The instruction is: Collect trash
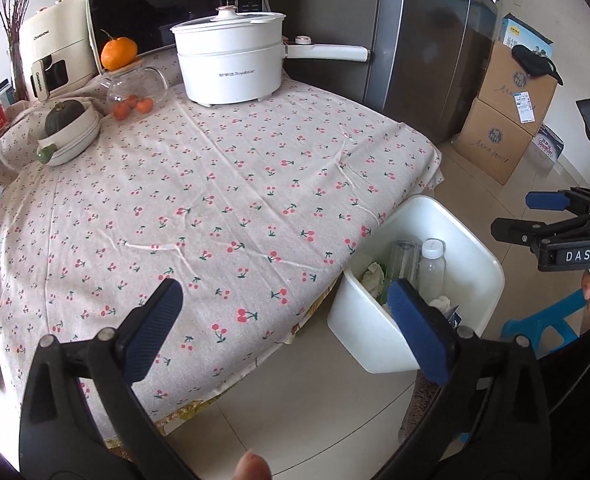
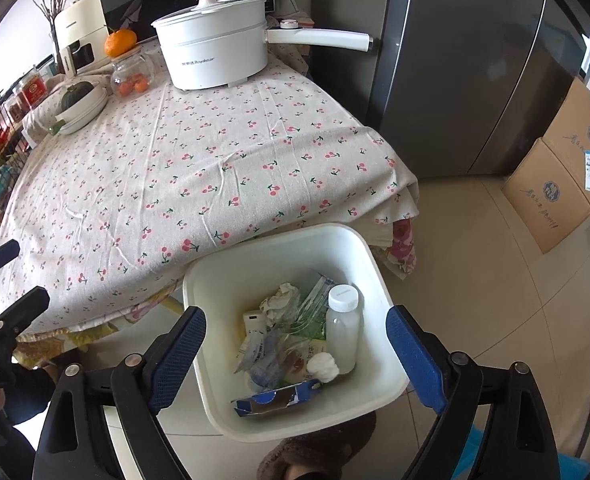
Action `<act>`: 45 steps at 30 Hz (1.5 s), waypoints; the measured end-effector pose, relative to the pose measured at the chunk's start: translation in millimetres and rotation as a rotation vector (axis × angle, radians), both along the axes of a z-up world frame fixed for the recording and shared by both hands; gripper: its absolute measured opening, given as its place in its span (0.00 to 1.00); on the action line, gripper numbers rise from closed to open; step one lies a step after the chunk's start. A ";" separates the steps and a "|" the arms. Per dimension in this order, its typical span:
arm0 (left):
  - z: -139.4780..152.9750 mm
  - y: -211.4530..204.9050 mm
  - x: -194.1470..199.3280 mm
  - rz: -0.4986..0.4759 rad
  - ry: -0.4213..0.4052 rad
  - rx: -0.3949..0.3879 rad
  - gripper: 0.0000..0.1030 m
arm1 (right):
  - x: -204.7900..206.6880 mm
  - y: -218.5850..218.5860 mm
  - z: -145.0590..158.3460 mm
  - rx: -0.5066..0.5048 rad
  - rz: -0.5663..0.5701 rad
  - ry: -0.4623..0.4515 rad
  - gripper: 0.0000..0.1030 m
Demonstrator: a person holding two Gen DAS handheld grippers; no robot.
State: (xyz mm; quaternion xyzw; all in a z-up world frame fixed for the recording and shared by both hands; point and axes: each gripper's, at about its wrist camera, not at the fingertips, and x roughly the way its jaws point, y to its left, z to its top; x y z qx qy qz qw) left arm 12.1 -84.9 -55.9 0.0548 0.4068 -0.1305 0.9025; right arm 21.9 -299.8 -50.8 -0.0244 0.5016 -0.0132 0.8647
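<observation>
Blue-padded right gripper (image 2: 297, 354) stands wide apart, nothing between the pads, directly over the white bin (image 2: 369, 264) at lower centre of the right wrist view. Left gripper (image 1: 285, 322) likewise spread and empty, straddling the table edge and bin rim at the bottom of its frame.

Bin sits on pale floor tiles (image 2: 475, 280), touching the tablecloth's overhang. Inside: capped milky bottle (image 2: 343, 330) upright at right, crumpled tissue (image 2: 281, 298), white wad (image 2: 323, 366), blue carton (image 2: 275, 400) lying at the near wall.

Cherry-print tablecloth (image 2: 199, 160) bare across the middle. Far end: white electric pot (image 2: 213, 50), glass jar (image 2: 132, 72) topped by an orange (image 2: 120, 43), squash (image 2: 77, 94) in a bowl.

Upper right: grey refrigerator (image 2: 455, 80), cardboard boxes (image 2: 555, 188).
</observation>
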 end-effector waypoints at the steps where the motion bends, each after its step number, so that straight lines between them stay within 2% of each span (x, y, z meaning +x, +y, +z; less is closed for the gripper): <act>1: 1.5 3.3 -1.7 0.020 -0.005 0.012 0.99 | -1.8 3.9 1.8 -0.009 0.005 -0.012 0.97; 2: 3.6 7.0 -3.8 0.041 -0.013 0.021 0.99 | -4.4 8.5 4.1 -0.012 0.012 -0.029 1.00; 10: 21.6 32.3 -28.1 0.168 -0.048 0.012 0.99 | -27.7 46.9 19.3 -0.010 0.059 -0.113 1.00; 17: 38.0 43.9 -50.0 0.231 -0.120 0.014 0.99 | -54.2 69.5 43.5 -0.032 0.023 -0.272 1.00; 20: 42.6 47.2 -53.8 0.249 -0.151 0.020 0.99 | -59.0 78.8 46.0 -0.047 0.023 -0.311 1.00; 27: 45.3 51.8 -52.2 0.270 -0.167 0.017 0.99 | -53.5 87.8 37.6 -0.067 0.019 -0.306 1.00; 45: 41.3 50.0 -53.3 0.291 -0.168 0.041 0.99 | -58.0 88.5 43.3 -0.078 0.005 -0.337 1.00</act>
